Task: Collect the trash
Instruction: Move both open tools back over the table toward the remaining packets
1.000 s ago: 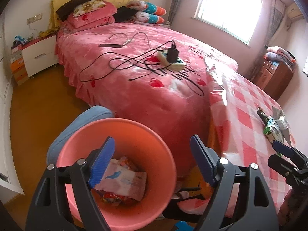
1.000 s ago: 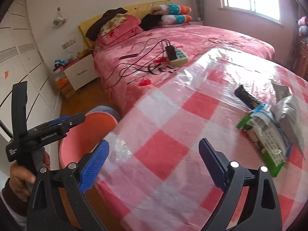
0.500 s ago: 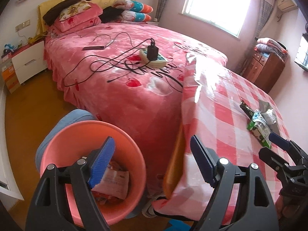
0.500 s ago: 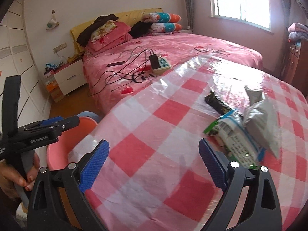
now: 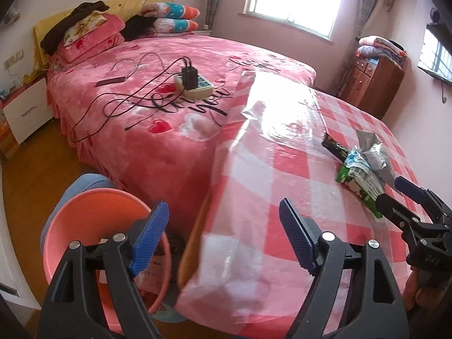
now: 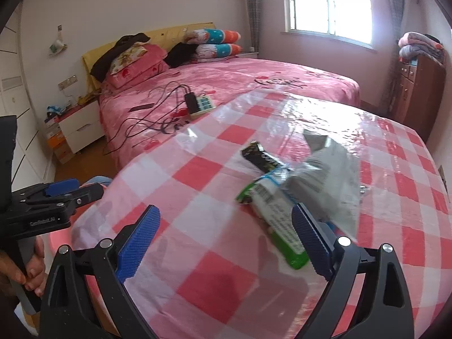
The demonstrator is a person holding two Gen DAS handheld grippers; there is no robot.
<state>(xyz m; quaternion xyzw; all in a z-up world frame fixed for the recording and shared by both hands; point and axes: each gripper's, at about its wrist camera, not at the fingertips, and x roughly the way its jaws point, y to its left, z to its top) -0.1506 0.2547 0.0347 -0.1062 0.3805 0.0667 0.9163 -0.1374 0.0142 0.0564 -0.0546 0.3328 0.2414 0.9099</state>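
Note:
Three wrappers lie together on the red-checked table (image 6: 197,254): a green and white packet (image 6: 275,220), a black packet (image 6: 261,158) and a silver foil bag (image 6: 327,175). They also show in the left wrist view: the green packet (image 5: 360,182), the black packet (image 5: 334,147) and the foil bag (image 5: 373,149). My right gripper (image 6: 223,243) is open and empty, low over the table, its right finger beside the green packet. My left gripper (image 5: 224,237) is open and empty, over the table's edge. A pink bin (image 5: 93,226) with wrappers inside stands on the floor at the left.
A bed (image 5: 169,99) with a pink cover lies behind the table, with a power strip (image 5: 193,83), cables and a phone on it. A white nightstand (image 5: 25,110) stands at the far left. A wooden dresser (image 5: 373,84) stands at the back right.
Both grippers have swung right, away from the bin and toward the wrappers. The right gripper has come close to the green packet. Both stay open.

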